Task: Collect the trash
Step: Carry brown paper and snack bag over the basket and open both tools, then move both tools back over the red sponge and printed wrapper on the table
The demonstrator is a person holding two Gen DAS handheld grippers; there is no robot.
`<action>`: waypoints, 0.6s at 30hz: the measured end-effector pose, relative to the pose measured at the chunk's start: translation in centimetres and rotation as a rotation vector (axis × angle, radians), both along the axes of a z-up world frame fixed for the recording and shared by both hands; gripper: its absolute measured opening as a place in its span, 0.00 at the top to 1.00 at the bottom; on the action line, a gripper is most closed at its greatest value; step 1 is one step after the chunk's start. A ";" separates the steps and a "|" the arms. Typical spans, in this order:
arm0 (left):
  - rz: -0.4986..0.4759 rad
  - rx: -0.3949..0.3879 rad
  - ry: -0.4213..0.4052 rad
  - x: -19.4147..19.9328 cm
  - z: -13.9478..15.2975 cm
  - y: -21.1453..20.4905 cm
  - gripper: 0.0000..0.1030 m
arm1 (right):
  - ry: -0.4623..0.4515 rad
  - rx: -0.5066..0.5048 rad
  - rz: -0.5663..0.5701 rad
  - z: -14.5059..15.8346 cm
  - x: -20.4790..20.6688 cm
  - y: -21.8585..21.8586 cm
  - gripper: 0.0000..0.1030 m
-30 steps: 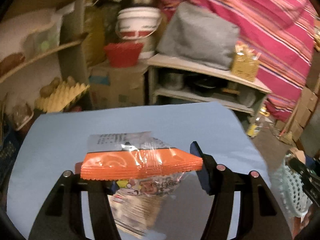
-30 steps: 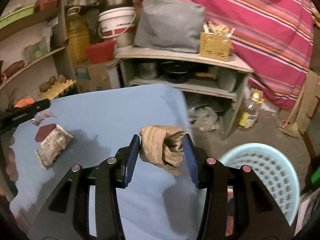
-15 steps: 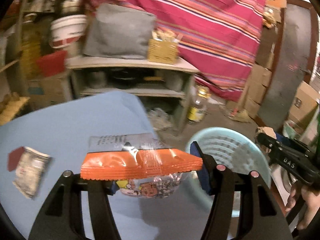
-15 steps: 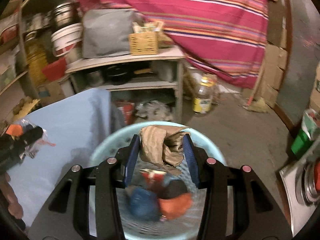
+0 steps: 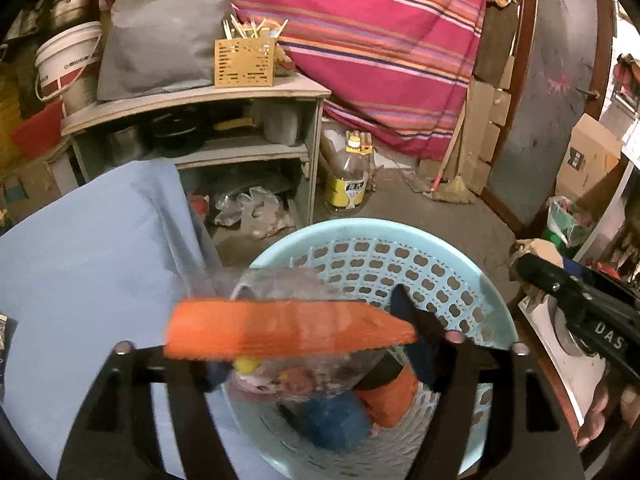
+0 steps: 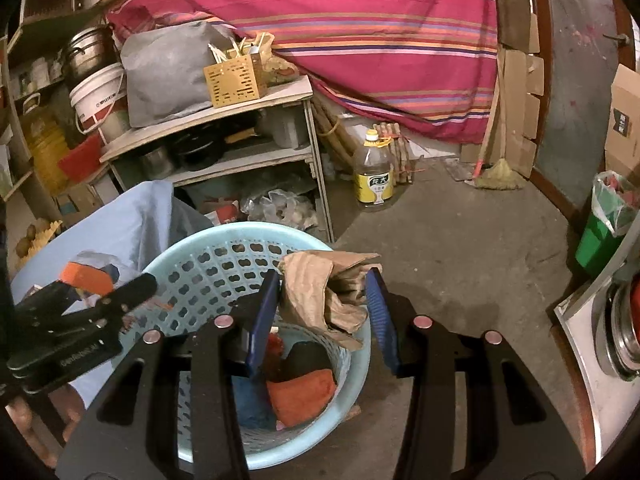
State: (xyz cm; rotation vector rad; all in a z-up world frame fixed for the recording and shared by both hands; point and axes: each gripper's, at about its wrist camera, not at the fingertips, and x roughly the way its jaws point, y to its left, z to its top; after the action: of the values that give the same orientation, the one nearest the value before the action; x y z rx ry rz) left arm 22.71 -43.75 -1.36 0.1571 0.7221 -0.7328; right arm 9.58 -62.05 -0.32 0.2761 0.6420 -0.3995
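Note:
My left gripper (image 5: 312,344) is shut on a clear snack wrapper with an orange sealed edge (image 5: 280,332) and holds it over the near-left rim of a light blue perforated basket (image 5: 460,280). My right gripper (image 6: 324,312) is shut on a crumpled brown paper (image 6: 320,288) and holds it over the far right part of the same basket (image 6: 192,264). The basket holds blue and orange trash (image 6: 300,392). Each gripper shows in the other's view: the right one (image 5: 528,264) and the left one (image 6: 120,284).
A table with a blue cloth (image 5: 88,248) stands left of the basket. Behind is a grey shelf unit (image 6: 224,136) with pots, an oil bottle (image 6: 374,172) on the concrete floor, a broom (image 6: 496,168) and a green bin (image 6: 604,232) at right.
Both grippers have swung right from the blue table to over the basket, each still holding its piece. The left wrapper is now above the basket's inside.

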 end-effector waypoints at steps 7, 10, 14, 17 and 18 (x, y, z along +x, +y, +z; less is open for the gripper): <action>0.024 -0.012 0.018 0.5 0.0 2.3 0.16 | 0.004 -0.002 0.014 0.0 0.8 0.8 0.56; 0.057 -0.019 -0.007 0.3 0.5 4.3 0.15 | 0.001 -0.004 0.024 0.1 1.5 1.4 0.56; 0.121 -0.023 -0.046 0.5 2.0 8.4 0.14 | 0.004 -0.013 0.043 0.1 2.9 2.8 0.54; 0.186 -0.009 -0.096 0.9 3.6 12.2 0.11 | 0.009 -0.025 0.041 0.0 3.9 4.0 0.26; 0.201 -0.003 -0.107 0.9 3.9 13.1 0.11 | 0.009 -0.031 0.029 -0.1 4.3 4.4 0.22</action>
State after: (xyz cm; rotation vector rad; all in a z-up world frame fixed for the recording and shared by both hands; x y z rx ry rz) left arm 23.65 -30.66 2.55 0.1184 0.6246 -0.5296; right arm 13.85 -57.63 -0.42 0.2353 0.6474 -0.3824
